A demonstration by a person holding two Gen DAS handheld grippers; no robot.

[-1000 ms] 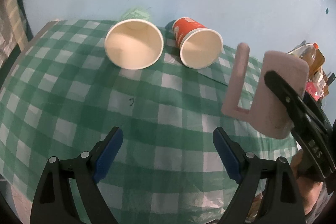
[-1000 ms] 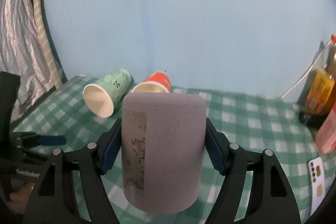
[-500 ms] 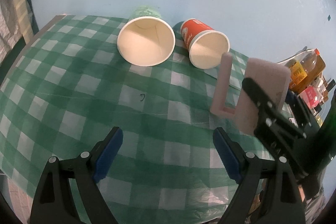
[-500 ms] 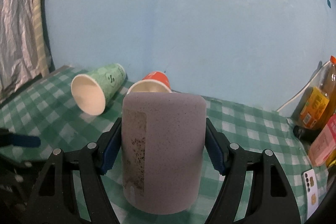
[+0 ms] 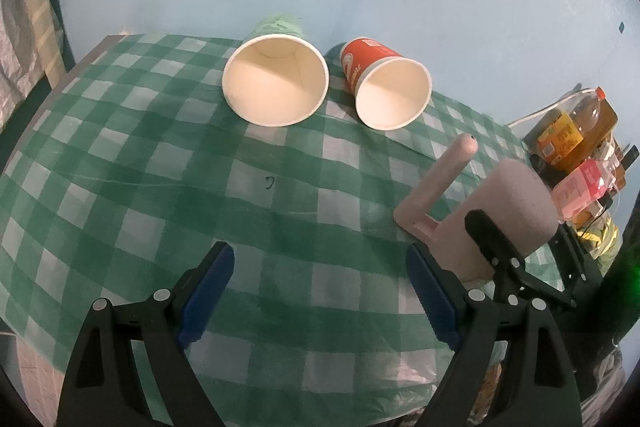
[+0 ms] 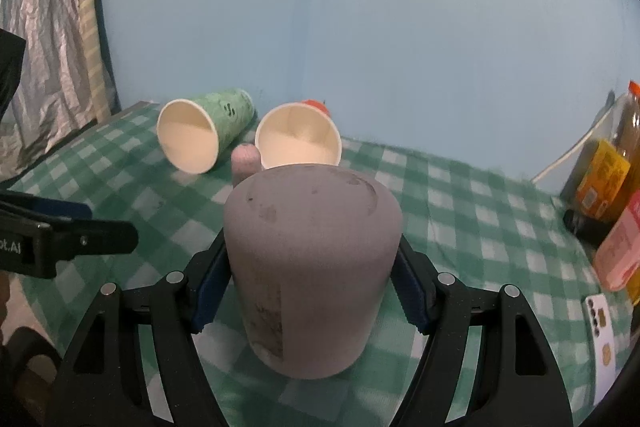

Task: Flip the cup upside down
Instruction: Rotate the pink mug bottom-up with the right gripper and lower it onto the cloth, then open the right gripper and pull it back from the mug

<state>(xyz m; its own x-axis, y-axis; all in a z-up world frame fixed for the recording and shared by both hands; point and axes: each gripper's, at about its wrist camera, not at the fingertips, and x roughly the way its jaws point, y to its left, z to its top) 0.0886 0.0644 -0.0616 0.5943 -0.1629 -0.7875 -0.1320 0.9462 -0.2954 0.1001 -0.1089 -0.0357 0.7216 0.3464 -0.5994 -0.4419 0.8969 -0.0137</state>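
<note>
My right gripper (image 6: 310, 293) is shut on a pink-grey mug (image 6: 312, 267) with its flat base facing up and away from me, low over the green checked tablecloth (image 6: 460, 211). The mug's handle (image 6: 245, 161) sticks out on its far left side. In the left wrist view the mug (image 5: 508, 211) is at the right, tilted, handle (image 5: 440, 187) toward the table's middle, with the right gripper (image 5: 516, 267) around it. My left gripper (image 5: 320, 295) is open and empty above the cloth's near part.
A green paper cup (image 5: 276, 83) and a red paper cup (image 5: 384, 83) lie on their sides at the back, mouths toward me. Bottles and a pink carton (image 5: 576, 163) stand at the right edge. A phone (image 6: 600, 323) lies near the right. A blue wall is behind.
The right gripper has turned the mug so its base faces up and lowered it toward the cloth. The left gripper has stayed open and drawn back slightly.
</note>
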